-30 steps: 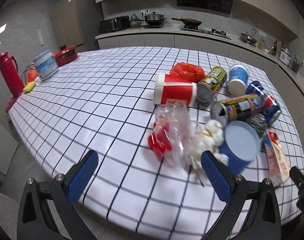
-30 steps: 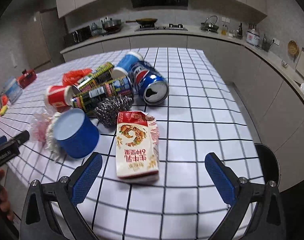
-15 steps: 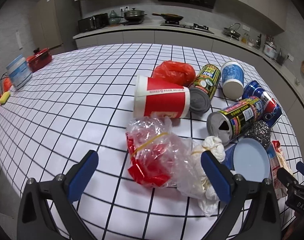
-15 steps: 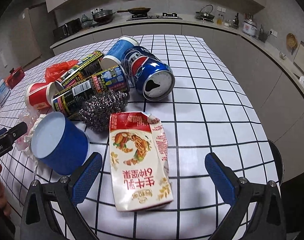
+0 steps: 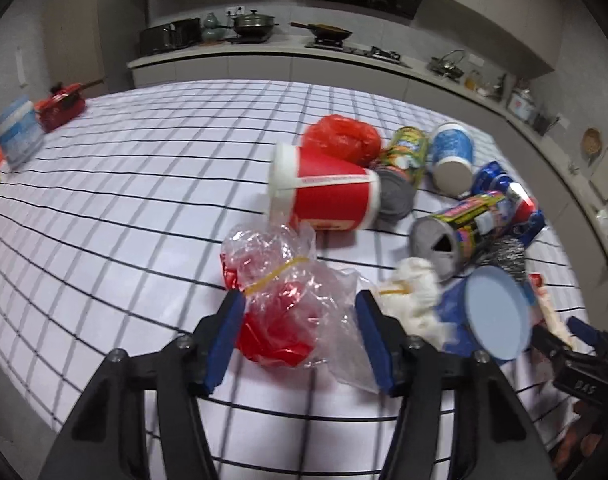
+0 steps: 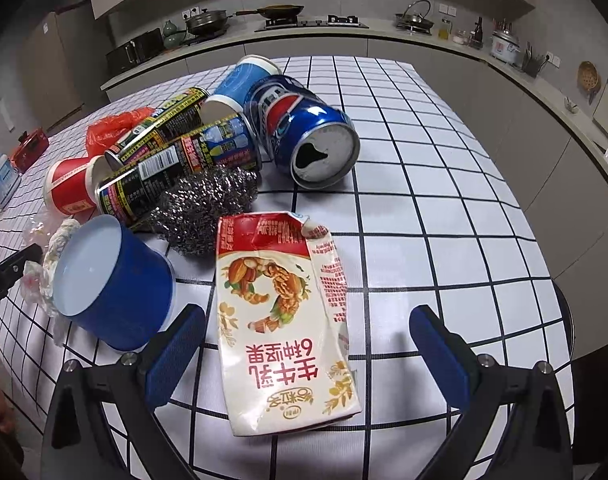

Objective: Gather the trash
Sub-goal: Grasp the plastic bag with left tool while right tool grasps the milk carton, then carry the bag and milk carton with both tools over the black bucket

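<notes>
A clear plastic bag (image 5: 288, 292) with red wrapping inside and a yellow rubber band lies on the checked table. My left gripper (image 5: 302, 336) straddles it. Its jaws are closing, and the blue pads (image 5: 228, 340) just reach the bag's sides. A white crumpled tissue (image 5: 415, 296) and a blue cup (image 5: 491, 312) lie right of it. In the right wrist view a flattened milk carton (image 6: 280, 320) lies between the wide fingers of my open right gripper (image 6: 311, 356). Neither pad touches the carton. The blue cup (image 6: 116, 284) lies just left of it.
Behind lie a red paper cup (image 5: 327, 200), an orange bag (image 5: 343, 140), two printed cans (image 6: 176, 168), a Pepsi can (image 6: 304, 132), a blue-white cup (image 5: 451, 152) and steel wool (image 6: 204, 208). The table (image 6: 443, 216) has bare cloth to the right. A kitchen counter runs behind.
My left gripper moved forward over the plastic bag and its jaws narrowed around it. My right gripper came closer and lower over the milk carton, jaws still wide.
</notes>
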Demonstrator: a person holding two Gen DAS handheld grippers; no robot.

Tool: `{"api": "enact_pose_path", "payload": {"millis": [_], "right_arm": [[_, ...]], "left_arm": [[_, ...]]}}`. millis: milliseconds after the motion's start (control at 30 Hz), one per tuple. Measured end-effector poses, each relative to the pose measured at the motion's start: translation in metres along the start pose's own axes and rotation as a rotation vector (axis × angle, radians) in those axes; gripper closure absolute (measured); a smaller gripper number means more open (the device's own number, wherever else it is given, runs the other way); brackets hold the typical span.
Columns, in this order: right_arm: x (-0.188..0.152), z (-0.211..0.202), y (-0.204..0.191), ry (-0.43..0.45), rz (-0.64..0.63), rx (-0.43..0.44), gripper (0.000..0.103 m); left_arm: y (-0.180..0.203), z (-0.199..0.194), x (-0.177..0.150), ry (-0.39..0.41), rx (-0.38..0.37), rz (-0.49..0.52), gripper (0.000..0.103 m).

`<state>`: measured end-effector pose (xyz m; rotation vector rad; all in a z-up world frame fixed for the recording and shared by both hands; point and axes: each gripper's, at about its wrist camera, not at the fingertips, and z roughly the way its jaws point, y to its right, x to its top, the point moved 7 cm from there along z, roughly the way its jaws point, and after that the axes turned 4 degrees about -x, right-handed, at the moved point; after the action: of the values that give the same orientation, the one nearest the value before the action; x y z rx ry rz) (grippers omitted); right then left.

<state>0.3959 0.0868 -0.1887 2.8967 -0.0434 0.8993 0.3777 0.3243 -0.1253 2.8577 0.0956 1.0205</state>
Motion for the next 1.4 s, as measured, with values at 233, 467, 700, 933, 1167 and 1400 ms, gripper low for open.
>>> {"api": "enact_pose_path", "payload": {"millis": [233, 467, 700, 933, 1167, 1400], "right_arm": [[-0.003, 0.006, -0.004, -0.011, -0.016, 0.012, 0.0], [-0.006, 0.005, -0.006, -0.007, -0.042, 0.016, 0.031], [-0.008, -0.002, -0.011, 0.001, -0.055, 0.064, 0.045], [-0.001, -0.025, 0.002, 0.057, -0.014, 0.086, 0.045], [-0.003, -0.055, 0.05, 0.099, 0.058, 0.044, 0.045], [-0.019, -0.08, 0.15, 0.129, 0.174, -0.057, 0.045]], "left_arm": [[-0.006, 0.017, -0.004, -0.07, -0.012, -0.022, 0.027], [-0.007, 0.009, -0.007, -0.031, -0.046, -0.053, 0.034], [-0.007, -0.011, -0.002, 0.029, -0.06, -0.055, 0.036], [0.016, -0.039, 0.012, 0.075, -0.097, -0.011, 0.036], [0.083, -0.045, 0.01, 0.065, -0.215, 0.083, 0.036], [0.184, -0.049, -0.007, 0.032, -0.355, 0.194, 0.036]]}}
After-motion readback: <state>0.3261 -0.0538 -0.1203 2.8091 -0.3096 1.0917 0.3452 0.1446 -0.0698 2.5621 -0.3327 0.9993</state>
